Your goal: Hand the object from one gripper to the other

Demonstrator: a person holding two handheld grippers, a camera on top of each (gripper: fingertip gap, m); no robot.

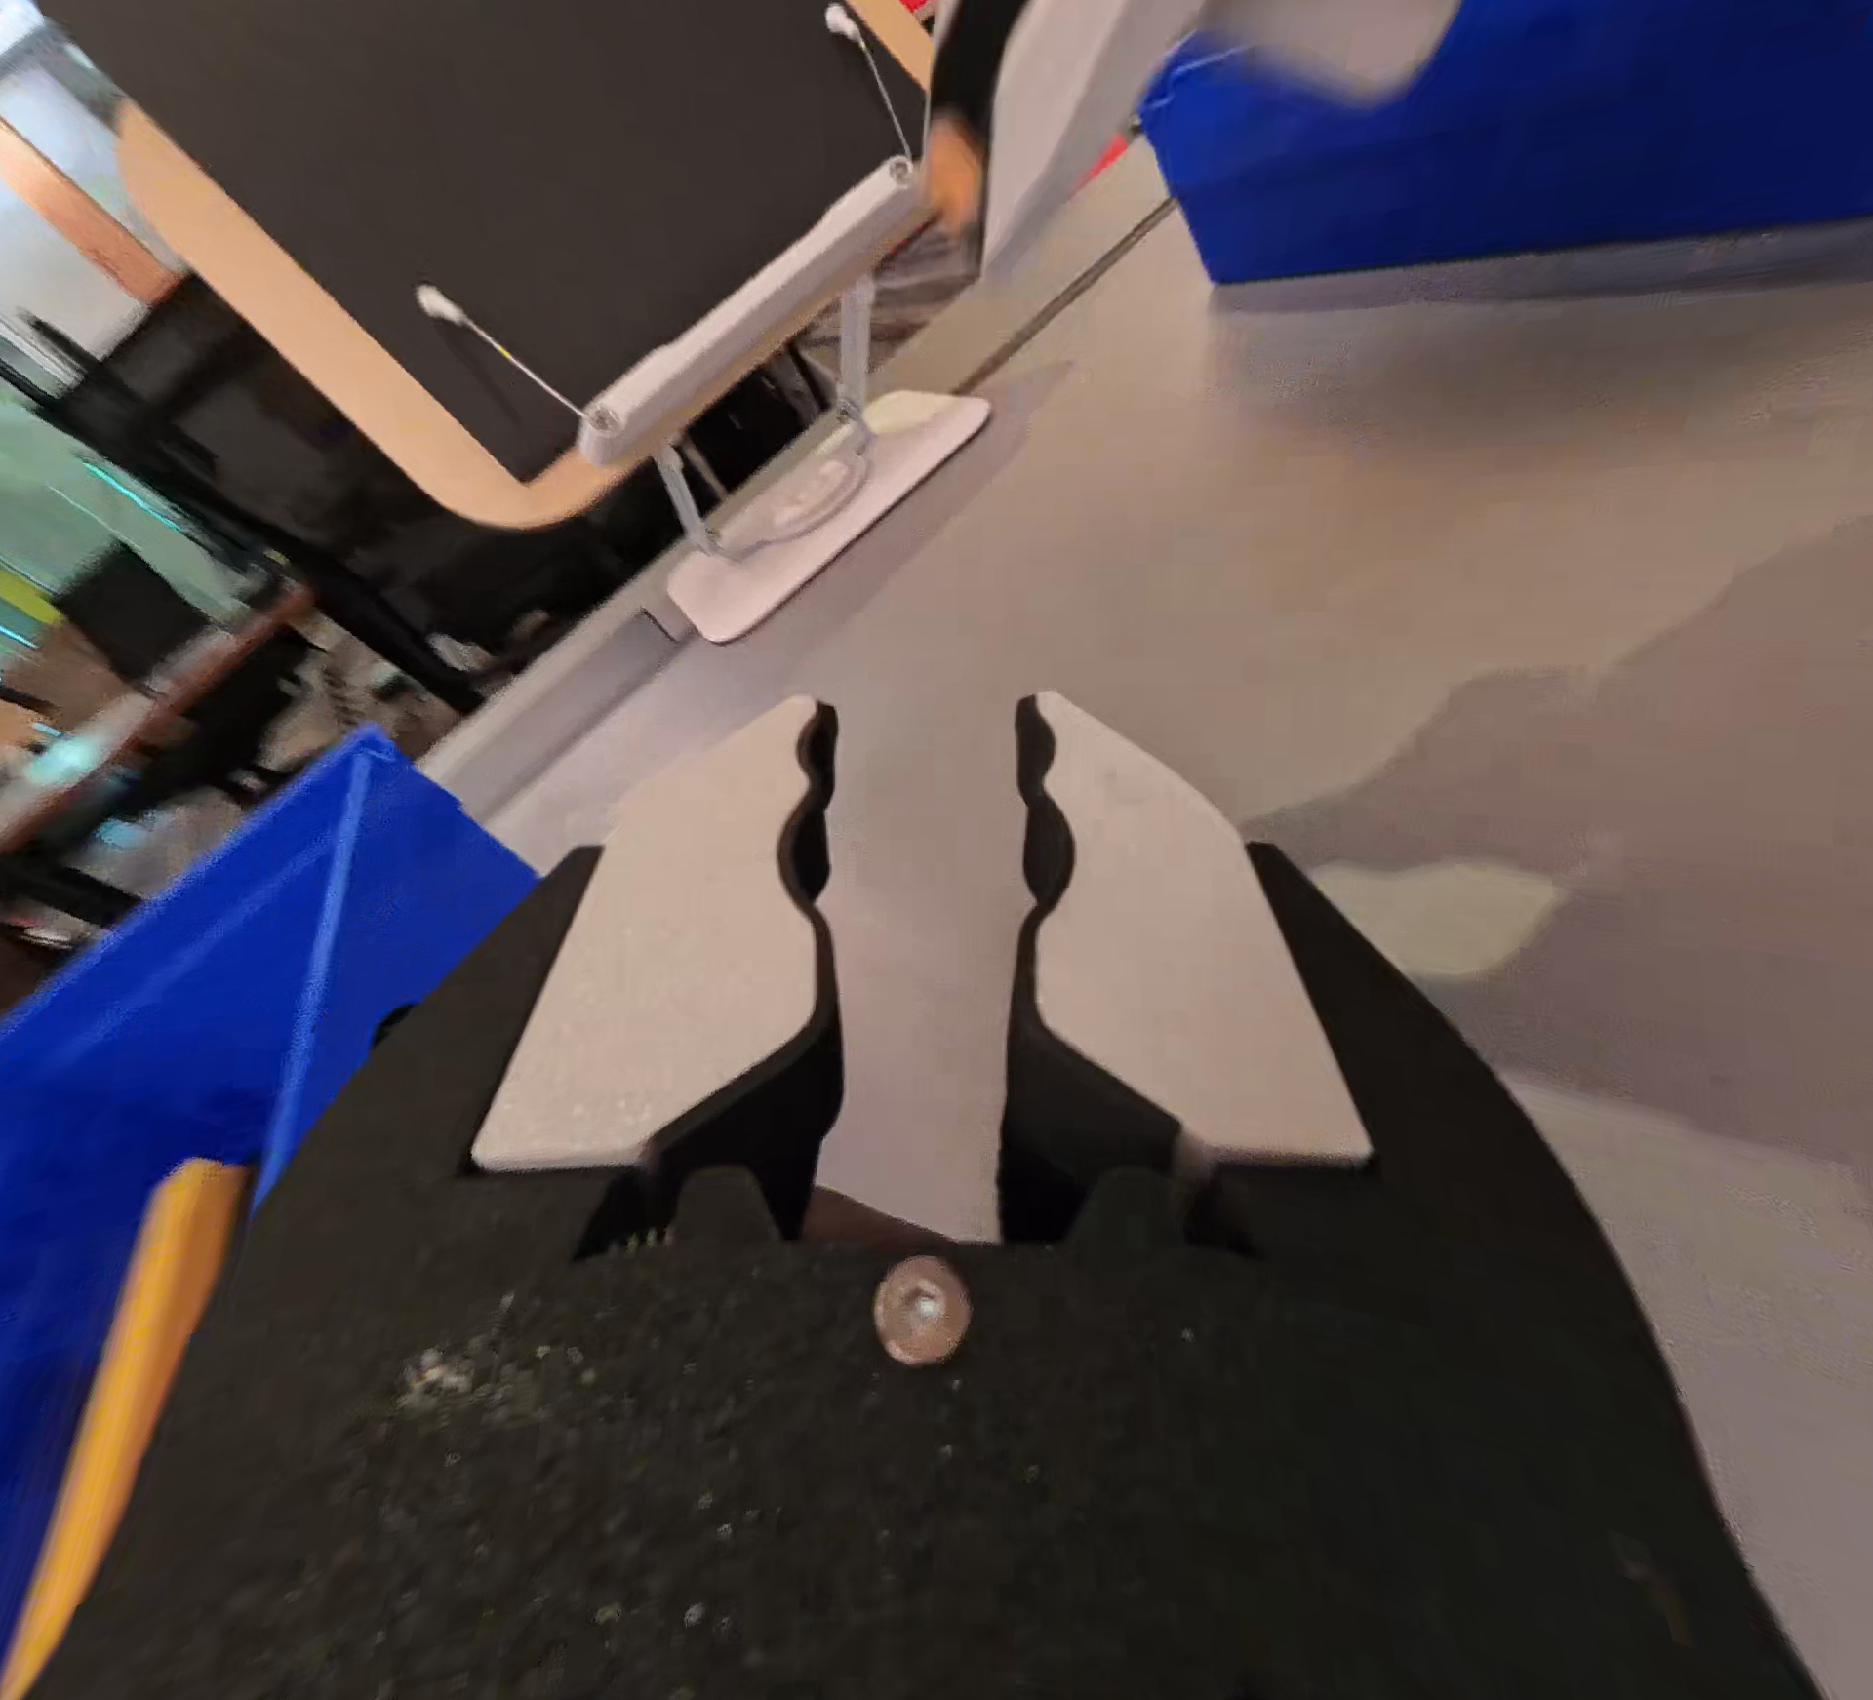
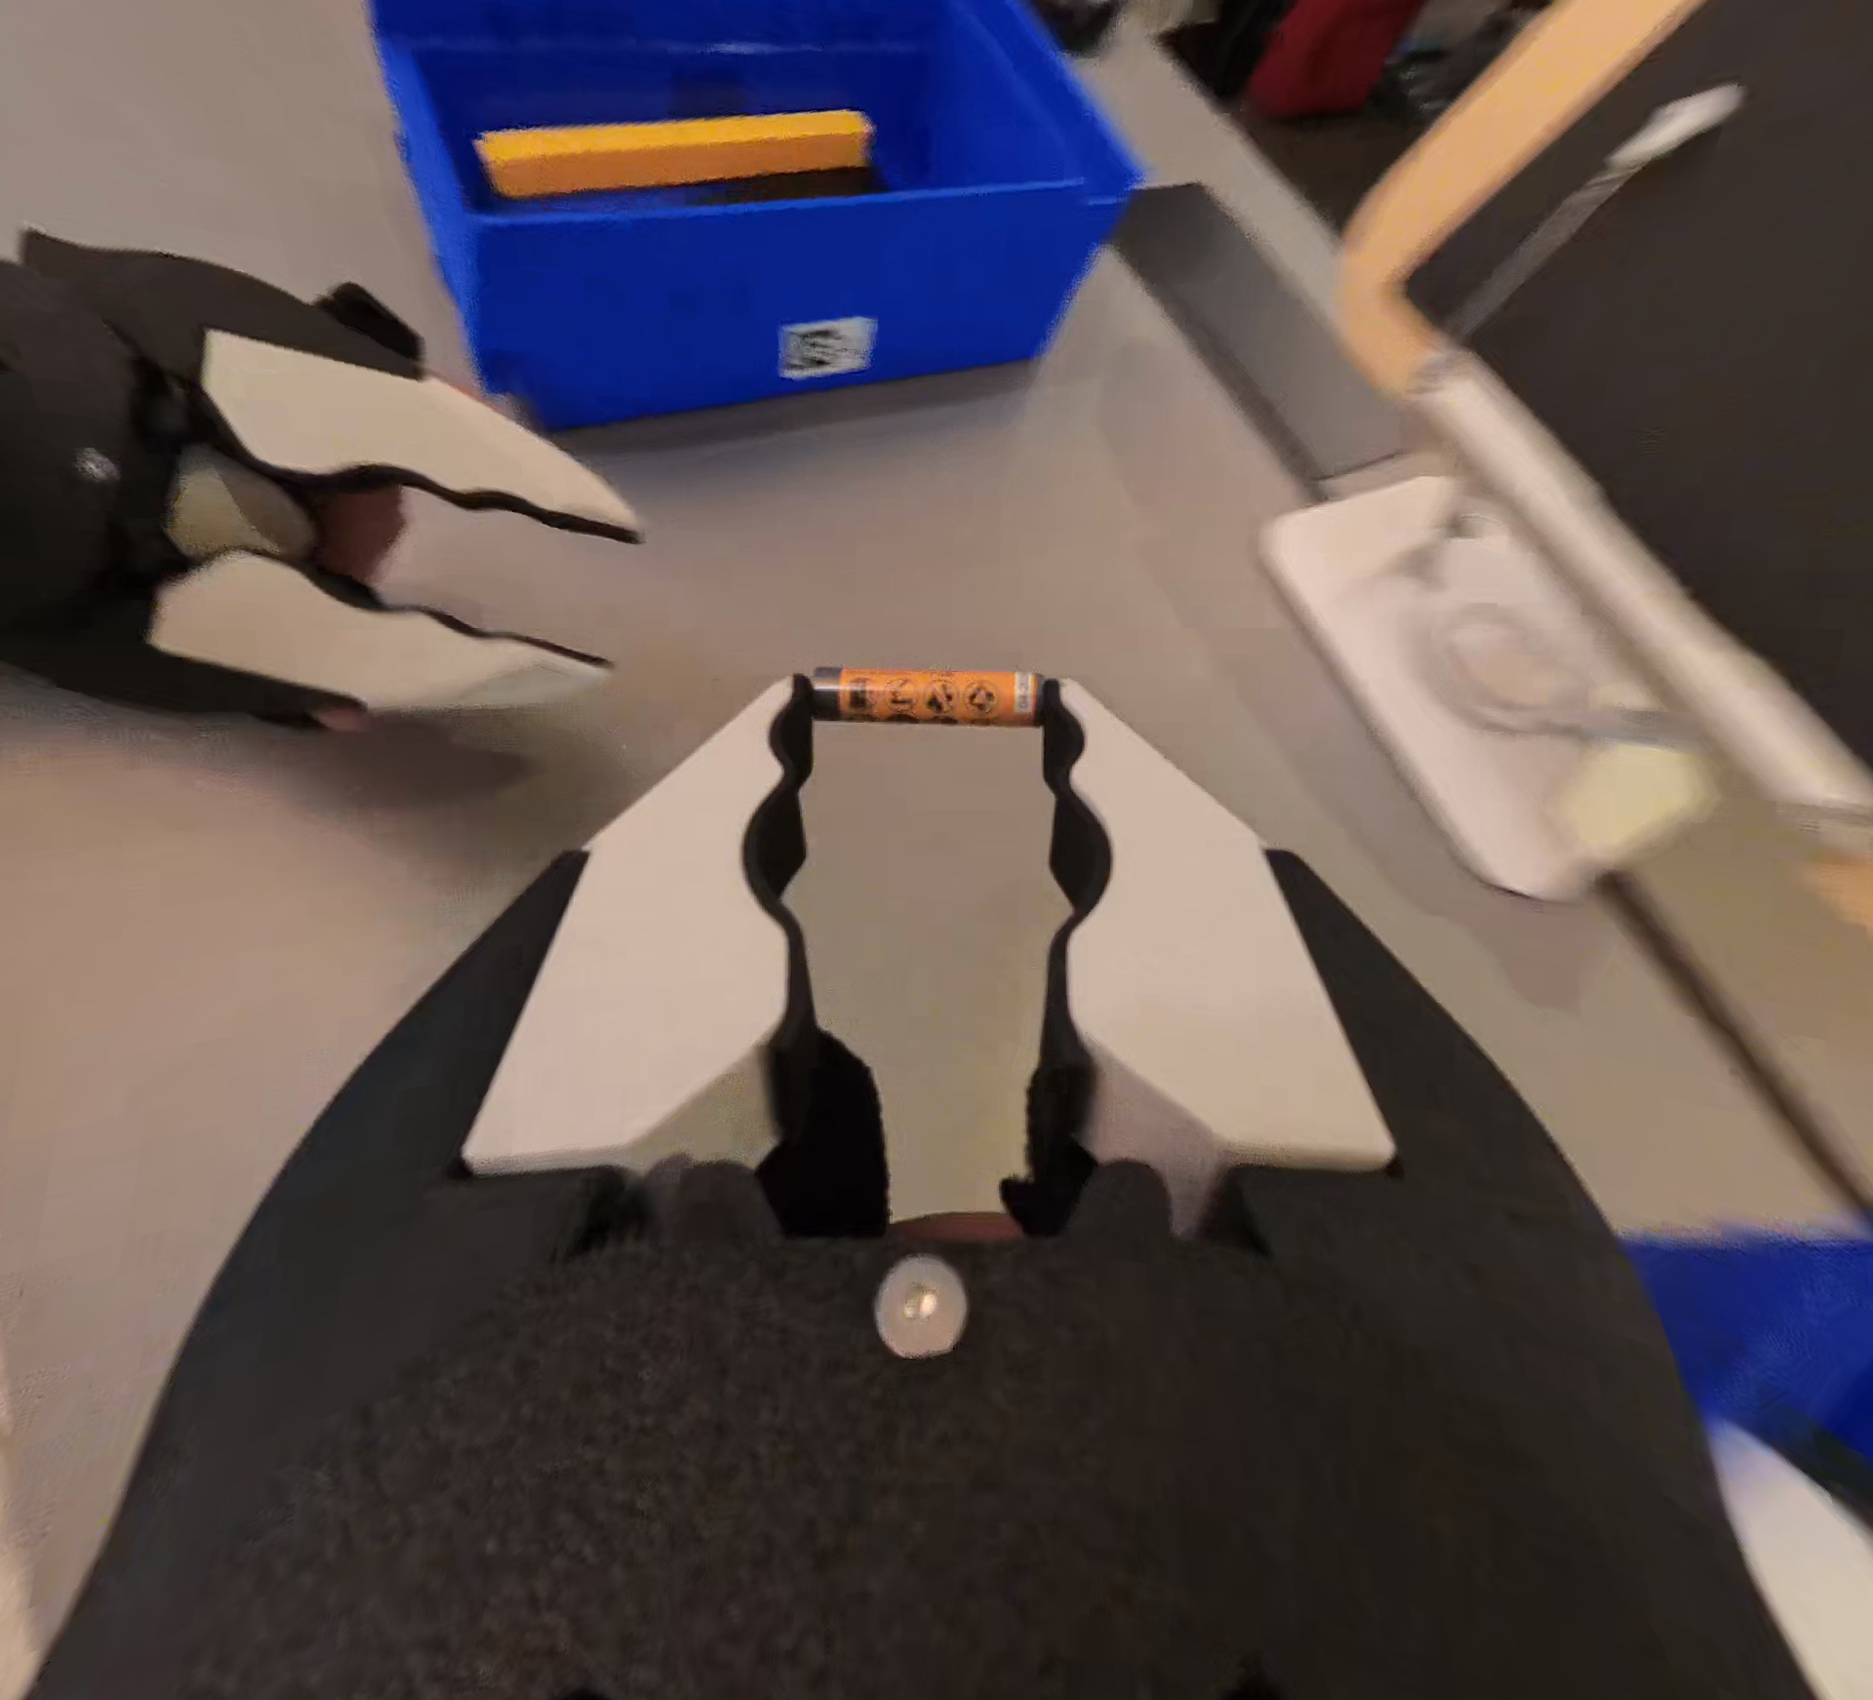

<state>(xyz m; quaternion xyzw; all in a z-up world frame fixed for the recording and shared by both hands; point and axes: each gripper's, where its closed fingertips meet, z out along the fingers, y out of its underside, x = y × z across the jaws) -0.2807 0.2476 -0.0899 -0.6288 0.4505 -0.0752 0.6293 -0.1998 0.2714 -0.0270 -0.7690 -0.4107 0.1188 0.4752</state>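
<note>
Small orange battery [image 2: 926,696] lies crosswise, pinched between right tool [image 2: 926,701] tips.

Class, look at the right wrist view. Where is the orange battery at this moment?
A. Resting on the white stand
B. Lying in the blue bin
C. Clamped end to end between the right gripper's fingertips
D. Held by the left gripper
C: the battery spans the tips of the right gripper, while the left gripper is open and empty off to the side.

each gripper [image 2: 927,699] has a black grainy body and pale wavy-edged fingers [image 2: 659,942]. a silver screw [image 2: 920,1317] sits behind them. the far left gripper [image 2: 598,598] looks alike, though blurred.
</note>
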